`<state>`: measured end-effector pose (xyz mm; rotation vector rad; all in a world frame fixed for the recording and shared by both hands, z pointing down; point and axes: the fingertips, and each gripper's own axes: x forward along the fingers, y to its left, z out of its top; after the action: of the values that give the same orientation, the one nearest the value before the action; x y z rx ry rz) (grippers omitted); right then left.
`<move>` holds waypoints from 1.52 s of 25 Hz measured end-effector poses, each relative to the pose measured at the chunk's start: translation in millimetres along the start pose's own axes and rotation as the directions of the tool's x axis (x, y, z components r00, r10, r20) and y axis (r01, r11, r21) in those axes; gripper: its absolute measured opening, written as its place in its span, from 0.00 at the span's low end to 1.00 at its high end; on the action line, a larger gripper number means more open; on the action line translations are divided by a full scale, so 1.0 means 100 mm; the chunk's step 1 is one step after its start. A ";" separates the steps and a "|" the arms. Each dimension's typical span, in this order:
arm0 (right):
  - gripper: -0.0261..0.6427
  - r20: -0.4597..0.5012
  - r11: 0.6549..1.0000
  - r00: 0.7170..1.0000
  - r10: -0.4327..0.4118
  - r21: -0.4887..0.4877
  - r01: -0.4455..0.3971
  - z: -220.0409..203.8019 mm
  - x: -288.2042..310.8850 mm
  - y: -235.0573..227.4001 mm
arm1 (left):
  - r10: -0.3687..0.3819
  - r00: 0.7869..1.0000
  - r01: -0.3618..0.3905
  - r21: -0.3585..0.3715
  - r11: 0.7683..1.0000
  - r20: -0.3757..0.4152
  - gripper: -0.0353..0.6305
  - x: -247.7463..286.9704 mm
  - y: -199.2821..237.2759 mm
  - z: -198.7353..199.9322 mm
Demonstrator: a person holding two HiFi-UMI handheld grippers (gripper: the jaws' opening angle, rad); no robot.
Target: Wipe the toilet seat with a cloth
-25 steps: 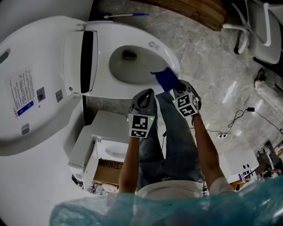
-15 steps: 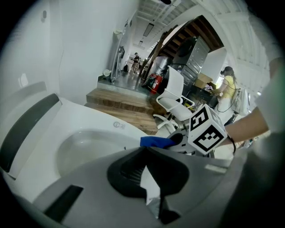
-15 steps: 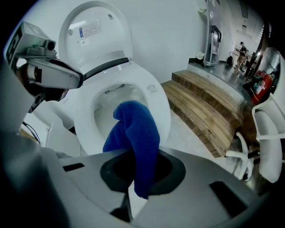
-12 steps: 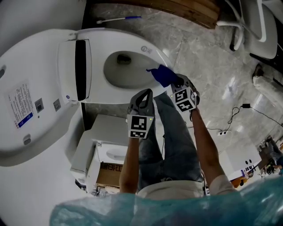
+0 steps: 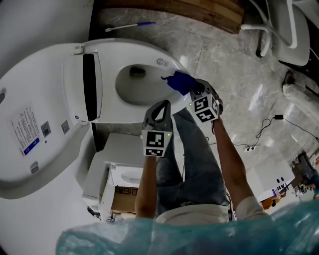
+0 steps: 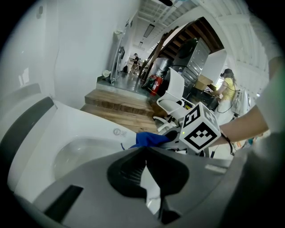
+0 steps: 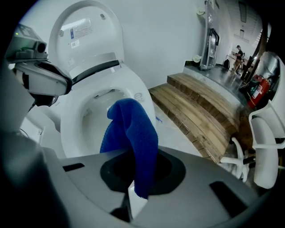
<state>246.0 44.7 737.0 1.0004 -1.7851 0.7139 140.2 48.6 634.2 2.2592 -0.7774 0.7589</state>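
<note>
The white toilet seat (image 5: pixel 149 52) rings the bowl, with the lid (image 5: pixel 35 124) raised at the left. My right gripper (image 5: pixel 196 93) is shut on a blue cloth (image 5: pixel 180 82), which lies against the seat's near-right rim. In the right gripper view the cloth (image 7: pixel 131 138) hangs out from between the jaws, in front of the seat (image 7: pixel 71 129). My left gripper (image 5: pixel 160 108) hovers just short of the seat's near edge, shut and holding nothing. The left gripper view shows the seat (image 6: pixel 102 129), the cloth (image 6: pixel 149 139) and the right gripper's marker cube (image 6: pixel 199 129).
A blue-handled stick (image 5: pixel 130 25) lies on the marble floor beyond the toilet. Wooden steps (image 5: pixel 199 12) and a white chair (image 5: pixel 279 25) stand at the back right. A white box (image 5: pixel 117 154) sits beside the toilet, near the person's jeans (image 5: pixel 192 159). A cable (image 5: pixel 269 130) trails at the right.
My right gripper has slid the blue cloth along the seat's rim toward its front end. The left gripper has kept its place near the seat's edge.
</note>
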 end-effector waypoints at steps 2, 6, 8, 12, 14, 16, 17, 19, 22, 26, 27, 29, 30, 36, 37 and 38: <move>0.07 0.003 1.000 1.000 -0.006 -0.006 0.006 0.07 0.03 -0.04 | 0.001 1.000 -0.001 -0.003 1.000 0.004 0.07 0.01 0.04 0.03; 0.07 0.004 1.000 1.000 -0.017 -0.017 0.017 0.22 0.10 -0.09 | 0.005 1.000 -0.005 -0.011 1.000 0.014 0.07 0.01 0.15 0.09; 0.07 0.004 1.000 1.000 -0.021 -0.022 0.021 0.28 0.12 -0.12 | 0.009 1.000 -0.009 -0.016 1.000 0.018 0.07 0.00 0.20 0.11; 0.07 0.002 0.999 0.999 -0.033 -0.028 0.033 0.39 0.16 -0.15 | 0.018 0.999 -0.018 -0.028 0.999 0.028 0.07 -0.01 0.31 0.16; 0.07 0.003 0.999 0.999 -0.039 -0.034 0.039 0.45 0.19 -0.16 | 0.022 0.999 -0.021 -0.033 0.999 0.033 0.07 -0.03 0.35 0.19; 0.07 0.004 0.998 0.999 -0.045 -0.043 0.045 0.51 0.21 -0.17 | 0.026 0.999 -0.024 -0.038 0.999 0.038 0.07 -0.04 0.40 0.20; 0.07 0.004 0.998 0.999 -0.048 -0.047 0.048 0.54 0.22 -0.18 | 0.028 0.999 -0.027 -0.040 0.999 0.040 0.07 -0.05 0.42 0.21; 0.07 0.005 0.997 0.999 -0.052 -0.055 0.052 0.60 0.24 -0.18 | 0.034 0.998 -0.032 -0.045 0.999 0.044 0.07 -0.07 0.47 0.22; 0.07 0.007 0.996 0.998 -0.060 -0.064 0.060 0.70 0.28 -0.18 | 0.042 0.998 -0.039 -0.051 0.998 0.050 0.07 -0.11 0.53 0.22; 0.07 0.015 0.995 0.998 -0.067 -0.067 0.068 0.83 0.33 -0.18 | 0.055 0.997 -0.051 -0.061 0.997 0.056 0.07 -0.16 0.63 0.21; 0.07 0.016 0.995 0.997 -0.070 -0.069 0.071 0.85 0.33 -0.18 | 0.058 0.997 -0.054 -0.064 0.996 0.058 0.07 -0.17 0.65 0.21; 0.07 0.019 0.994 0.997 -0.074 -0.074 0.076 0.90 0.35 -0.17 | 0.063 0.996 -0.058 -0.070 0.996 0.061 0.07 -0.20 0.68 0.21; 0.07 0.020 0.994 0.997 -0.076 -0.077 0.077 0.92 0.35 -0.17 | 0.064 0.996 -0.060 -0.072 0.996 0.063 0.07 -0.21 0.69 0.21; 0.07 0.034 0.991 0.996 -0.078 -0.104 0.081 1.13 0.42 -0.11 | 0.077 0.994 -0.071 -0.090 0.993 0.073 0.07 -0.29 0.78 0.20; 0.07 0.038 0.991 0.996 -0.079 -0.110 0.082 1.17 0.43 -0.10 | 0.080 0.994 -0.073 -0.093 0.993 0.075 0.07 -0.30 0.80 0.19; 0.07 0.041 0.990 0.996 -0.079 -0.115 0.083 1.21 0.44 -0.09 | 0.082 0.994 -0.075 -0.096 0.993 0.077 0.07 -0.32 0.81 0.19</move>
<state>190.2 -71.2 730.6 1.0066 -1.7855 0.5379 69.3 -5.7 630.2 2.1976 -0.9261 0.6559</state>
